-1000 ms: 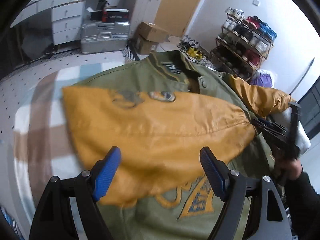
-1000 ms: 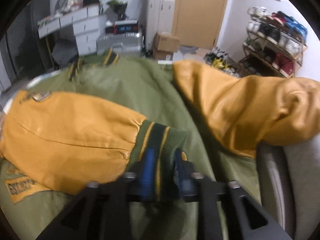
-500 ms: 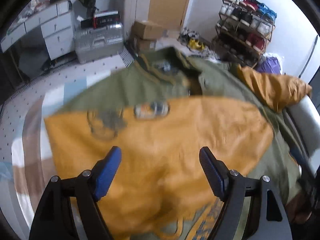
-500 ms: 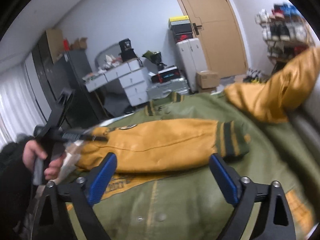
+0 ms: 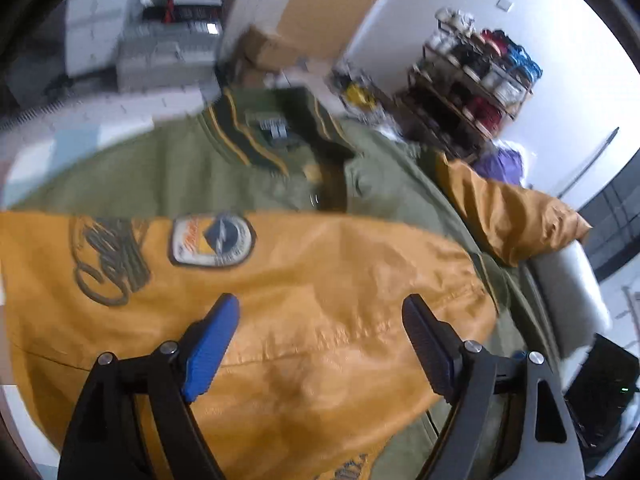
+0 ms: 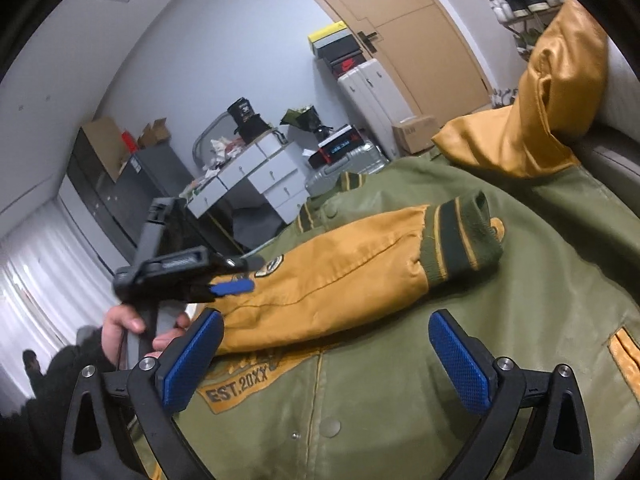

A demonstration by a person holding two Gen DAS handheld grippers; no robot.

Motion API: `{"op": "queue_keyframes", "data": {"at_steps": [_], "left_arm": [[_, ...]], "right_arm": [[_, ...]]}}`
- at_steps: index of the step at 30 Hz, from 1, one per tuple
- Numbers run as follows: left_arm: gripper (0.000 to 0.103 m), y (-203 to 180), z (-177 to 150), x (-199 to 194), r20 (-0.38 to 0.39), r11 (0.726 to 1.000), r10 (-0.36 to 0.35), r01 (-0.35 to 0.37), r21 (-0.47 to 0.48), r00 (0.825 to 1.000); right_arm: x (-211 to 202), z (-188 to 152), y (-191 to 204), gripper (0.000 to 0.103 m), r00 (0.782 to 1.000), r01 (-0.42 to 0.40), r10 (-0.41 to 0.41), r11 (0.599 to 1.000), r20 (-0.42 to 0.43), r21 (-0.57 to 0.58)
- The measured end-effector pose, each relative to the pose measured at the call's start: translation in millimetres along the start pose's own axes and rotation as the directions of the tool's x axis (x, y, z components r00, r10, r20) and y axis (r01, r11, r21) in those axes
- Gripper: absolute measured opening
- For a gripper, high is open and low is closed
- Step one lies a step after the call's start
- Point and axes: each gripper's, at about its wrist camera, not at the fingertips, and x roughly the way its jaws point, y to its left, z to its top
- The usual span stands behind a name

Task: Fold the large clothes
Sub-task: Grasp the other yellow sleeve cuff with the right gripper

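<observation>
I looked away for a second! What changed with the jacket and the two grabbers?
The right gripper let go of the striped cuff: its jaws have just been opening, and it pulled back, with nothing between them now. The yellow sleeve now lies folded across the green jacket. The left gripper moved closer over that sleeve but stayed open and empty. The other sleeve still hangs over the side.

Legible text: "EST.20XX" in dark letters on a yellow chest patch of the green jacket, just ahead of the right jaws, nearer the left-hand one.

Rounded badge on the yellow sleeve, beyond the left jaws: lettering present, too blurred to read.

Cursive embroidery beside it: unreadable.

Collar label: unreadable.
</observation>
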Motion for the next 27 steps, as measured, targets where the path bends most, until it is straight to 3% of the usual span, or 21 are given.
{"op": "queue_keyframes", "data": {"at_steps": [4,10,15,18,21,23,25,27], "left_arm": [[0.079,16,-20,23,-0.011,0.993,-0.042,0.04,-0.112,0.999],[0.08,13,-41,-4,0.161,0.995,-0.051,0.064,-0.076,0.986],[0.08,25,-43,-41,0.348,0.983,-0.122,0.161,-0.086,0.93],[0.08,25,-39,-43,0.363,0.982,-0.13,0.172,-0.085,0.923],[0.08,20,-33,-46,0.384,0.985,-0.123,0.159,-0.062,0.915],[0.08,15,-36,-43,0.386,0.989,-0.112,0.139,-0.043,0.916],[0.08,8,-38,-41,0.384,0.993,-0.107,0.119,-0.008,0.917],[0.08,1,-38,-42,0.392,0.994,-0.109,0.103,0.038,0.913]], "right_arm": [[-6,-3,-1,0.103,1.0,0.006,-0.006,1.0,0.013,-0.005],[-21,0,-1,0.103,0.997,0.006,-0.007,1.0,0.072,0.006],[-84,40,-5,0.103,0.981,-0.008,0.003,1.0,0.192,0.025],[-141,88,-21,0.103,0.952,0.032,-0.061,0.994,0.302,0.101],[-183,140,-61,0.103,0.925,0.104,-0.182,0.965,0.333,0.239],[-197,171,-97,0.103,0.919,0.158,-0.258,0.934,0.298,0.32],[-202,192,-137,0.103,0.92,0.214,-0.325,0.884,0.219,0.415],[-203,204,-186,0.103,0.913,0.271,-0.389,0.801,0.12,0.533]]}}
